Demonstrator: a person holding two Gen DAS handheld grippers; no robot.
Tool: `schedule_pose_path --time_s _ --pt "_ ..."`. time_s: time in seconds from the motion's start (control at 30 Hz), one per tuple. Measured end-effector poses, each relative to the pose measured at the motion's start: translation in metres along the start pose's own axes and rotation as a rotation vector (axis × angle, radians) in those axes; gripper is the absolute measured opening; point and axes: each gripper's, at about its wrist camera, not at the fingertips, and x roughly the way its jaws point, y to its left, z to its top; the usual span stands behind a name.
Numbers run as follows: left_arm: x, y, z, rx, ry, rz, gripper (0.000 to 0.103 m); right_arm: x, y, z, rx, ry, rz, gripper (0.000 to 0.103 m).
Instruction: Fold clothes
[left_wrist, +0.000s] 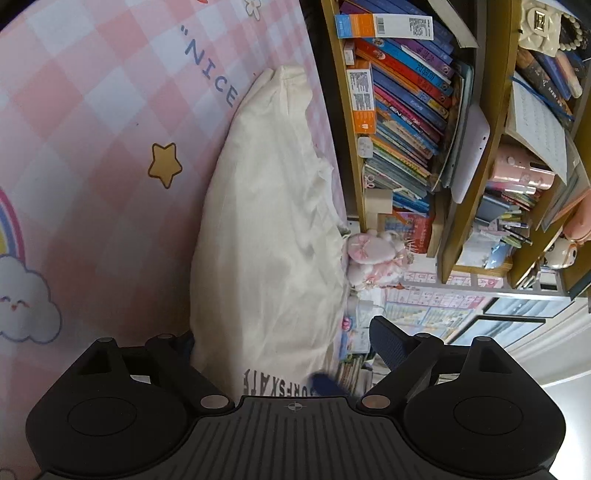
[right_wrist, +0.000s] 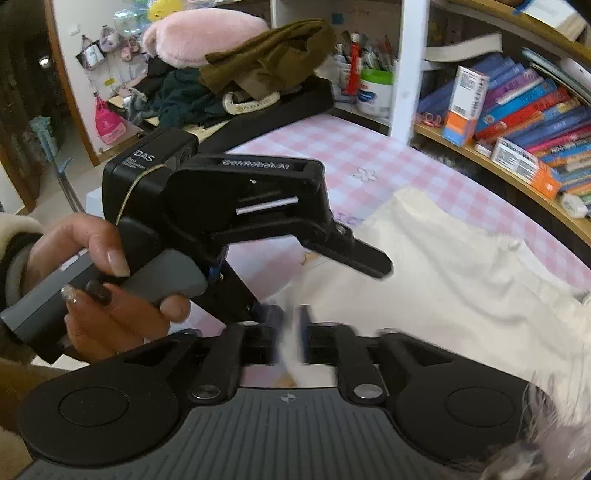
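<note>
A cream garment (left_wrist: 266, 221) lies lengthwise on the pink checked mat (left_wrist: 92, 110), with dark printed letters at its near end. My left gripper (left_wrist: 284, 343) is open, its fingers wide apart on either side of that near end. In the right wrist view a hand (right_wrist: 103, 280) holds the left gripper (right_wrist: 325, 288), whose upper finger is over the garment (right_wrist: 443, 273) and whose lower finger is down by the cloth's edge. My right gripper (right_wrist: 293, 332) is shut on a blurred white fold at the garment's near edge, right beside the left gripper's lower finger.
A wooden bookshelf (left_wrist: 406, 110) packed with books borders the mat on one side. A pile of dark and olive clothes (right_wrist: 258, 62) and a pink plush (right_wrist: 199, 33) sit at the mat's far end. Pale fur trim (right_wrist: 546, 435) shows at the lower right.
</note>
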Motion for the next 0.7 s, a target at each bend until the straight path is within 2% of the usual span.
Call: schedule_pose_path --time_s 0.03,0.13,0.23,0.27,0.3,0.33,0.4,0.43,0.5,0.6,0.7 --pt "0.000 0.001 0.000 -0.002 -0.004 0.002 0.089 -0.005 -0.004 -0.002 0.011 -0.001 -0.005 0.054" --pt "-0.001 0.000 -0.002 0.018 -0.017 0.032 0.088 -0.020 -0.022 -0.006 0.058 -0.002 -0.009 0.058" --pt "-0.002 -0.003 -0.005 0.058 -0.031 0.078 0.077 -0.033 -0.043 0.001 0.091 -0.023 -0.056 0.070" --pt "-0.002 -0.004 -0.006 0.071 -0.035 0.093 0.070 -0.037 -0.050 0.004 0.101 -0.032 -0.073 0.075" --pt "-0.002 -0.005 -0.007 0.084 -0.040 0.109 0.056 -0.041 -0.058 0.007 0.111 -0.040 -0.090 0.077" --pt "-0.003 -0.006 -0.008 0.098 -0.044 0.124 0.047 -0.043 -0.065 0.012 0.125 -0.055 -0.112 0.083" --pt "-0.003 -0.008 -0.010 0.124 -0.053 0.155 0.014 -0.039 -0.079 0.025 0.166 -0.070 -0.166 0.090" --pt "-0.004 -0.009 -0.011 0.137 -0.058 0.170 0.010 -0.034 -0.088 0.034 0.195 -0.064 -0.198 0.096" --pt "-0.004 -0.017 -0.015 0.200 -0.067 0.202 0.009 -0.018 -0.102 0.052 0.224 -0.020 -0.249 0.100" --pt "0.001 -0.047 -0.027 0.421 -0.071 0.242 0.009 0.015 -0.113 0.075 0.233 0.067 -0.301 0.101" --pt "0.007 -0.067 -0.039 0.593 -0.059 0.264 0.009 0.054 -0.118 0.097 0.253 0.182 -0.269 0.101"
